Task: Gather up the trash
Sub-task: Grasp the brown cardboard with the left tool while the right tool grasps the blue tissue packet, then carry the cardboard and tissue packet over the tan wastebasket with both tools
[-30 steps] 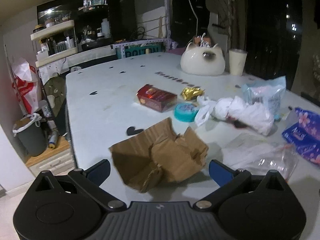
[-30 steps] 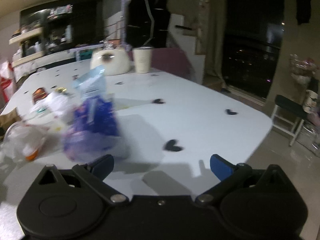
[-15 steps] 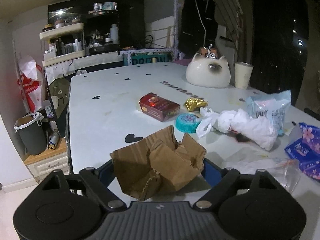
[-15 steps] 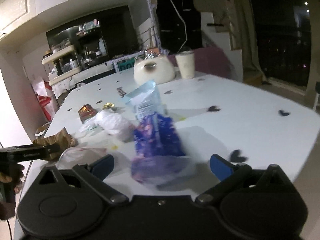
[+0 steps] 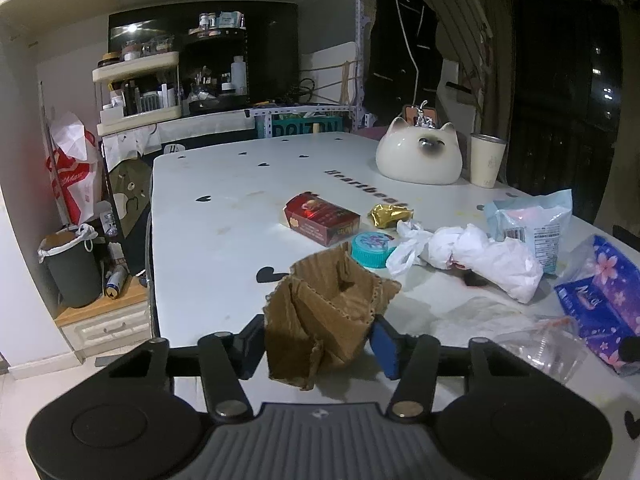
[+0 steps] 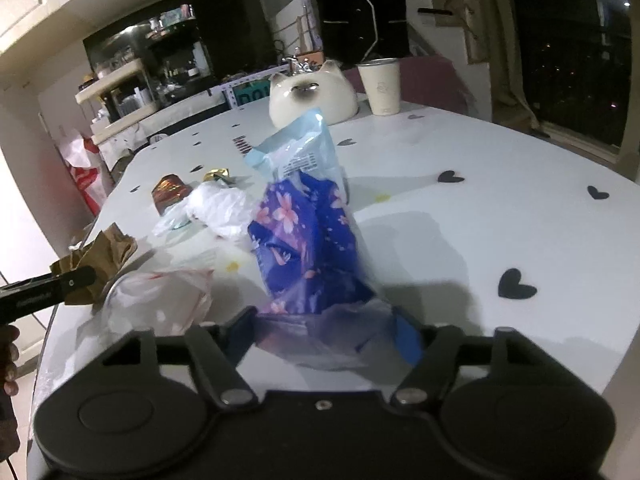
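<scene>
Left wrist view: the left gripper (image 5: 318, 338) is clamped on the crumpled cardboard piece (image 5: 326, 316), at the near edge of the white table (image 5: 224, 240). The red box (image 5: 322, 219) and teal lid (image 5: 371, 244) lie beyond the cardboard.

Right wrist view: the right gripper (image 6: 330, 336) pinches the blue floral wrapper (image 6: 310, 240) by its lower end; the wrapper stands upright on the table, with the white plastic bag (image 6: 220, 206) left of it.

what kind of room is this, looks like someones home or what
Most likely a home kitchen or dining area at night: a white table with black hearts, littered with wrappers, a shelf rack crowded with bottles and jars, and a lined trash bin on the floor.
</scene>
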The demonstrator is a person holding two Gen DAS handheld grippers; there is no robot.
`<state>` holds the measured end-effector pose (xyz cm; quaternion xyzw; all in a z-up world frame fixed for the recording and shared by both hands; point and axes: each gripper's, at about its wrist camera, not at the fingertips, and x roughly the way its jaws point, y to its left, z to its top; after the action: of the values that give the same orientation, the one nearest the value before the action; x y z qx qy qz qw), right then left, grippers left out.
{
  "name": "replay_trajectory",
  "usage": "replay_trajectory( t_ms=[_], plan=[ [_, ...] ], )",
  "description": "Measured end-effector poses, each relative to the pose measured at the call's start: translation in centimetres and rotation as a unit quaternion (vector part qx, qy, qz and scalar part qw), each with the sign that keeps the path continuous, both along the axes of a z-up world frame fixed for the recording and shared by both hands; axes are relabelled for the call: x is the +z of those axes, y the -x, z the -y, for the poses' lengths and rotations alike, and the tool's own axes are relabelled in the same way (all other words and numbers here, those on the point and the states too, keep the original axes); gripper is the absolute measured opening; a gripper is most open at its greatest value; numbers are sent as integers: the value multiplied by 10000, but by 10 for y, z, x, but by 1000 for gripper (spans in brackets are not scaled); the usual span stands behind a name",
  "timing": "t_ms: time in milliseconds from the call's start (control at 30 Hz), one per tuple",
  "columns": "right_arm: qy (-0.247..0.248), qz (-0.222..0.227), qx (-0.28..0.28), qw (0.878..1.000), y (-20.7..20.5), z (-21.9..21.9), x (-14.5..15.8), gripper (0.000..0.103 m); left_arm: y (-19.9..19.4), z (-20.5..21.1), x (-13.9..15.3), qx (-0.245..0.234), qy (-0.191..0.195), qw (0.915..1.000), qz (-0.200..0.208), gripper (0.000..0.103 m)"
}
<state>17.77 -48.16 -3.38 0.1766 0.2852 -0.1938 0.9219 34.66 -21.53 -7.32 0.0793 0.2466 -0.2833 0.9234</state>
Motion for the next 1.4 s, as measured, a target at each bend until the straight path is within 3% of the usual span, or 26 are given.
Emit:
replay_trajectory(
  t_ms=[167,267,667,1000,1400],
  plan=[
    [-29,148,34,9999,11,-2,3,46,9,-3,0,28,55,10000,1,51],
    [-33,182,23,9998,17,-2,5,44,15,-5,1,56,114,9999,-4,51],
    [28,391,-18,9992,39,-8,21,44,59,-24,17,206,164,9996,-116,51],
    [108,564,337,9978,56,-46,29,44,119,-56,30,502,305,9981,181,51],
    [425,580,885,9935,66,-107,34,43,174,-103,44,851,391,9953,258,51]
  ],
)
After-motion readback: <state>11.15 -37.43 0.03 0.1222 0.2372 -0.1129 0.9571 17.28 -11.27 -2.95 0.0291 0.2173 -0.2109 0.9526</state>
